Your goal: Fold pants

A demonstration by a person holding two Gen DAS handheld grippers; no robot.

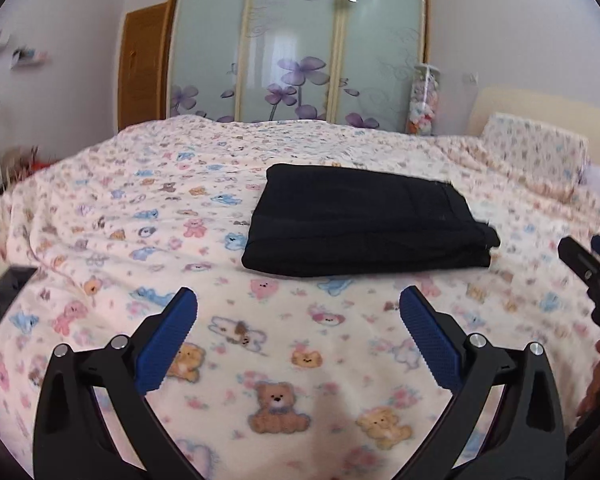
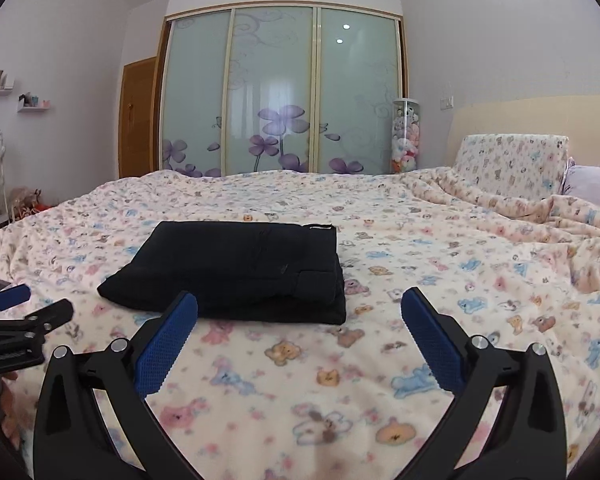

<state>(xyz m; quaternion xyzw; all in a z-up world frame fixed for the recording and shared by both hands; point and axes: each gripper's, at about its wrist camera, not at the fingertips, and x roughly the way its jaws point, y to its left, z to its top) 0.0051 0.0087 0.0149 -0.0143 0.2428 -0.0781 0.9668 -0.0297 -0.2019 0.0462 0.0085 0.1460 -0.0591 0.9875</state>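
We see black pants [image 1: 364,220] folded on the bed [image 1: 140,208]; our left tool [image 1: 298,320] and right tool [image 2: 299,320] gape wide near the pants, holding nothing; a careless sweep could snag and unfold them.

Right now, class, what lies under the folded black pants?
The pants rest on the teddy-print blanket, which shows all around them. The blanket directly beneath is covered, so anything there cannot be seen.

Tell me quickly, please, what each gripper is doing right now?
Left gripper: open, holding nothing.
Right gripper: open, holding nothing; the folded black pants lie free.
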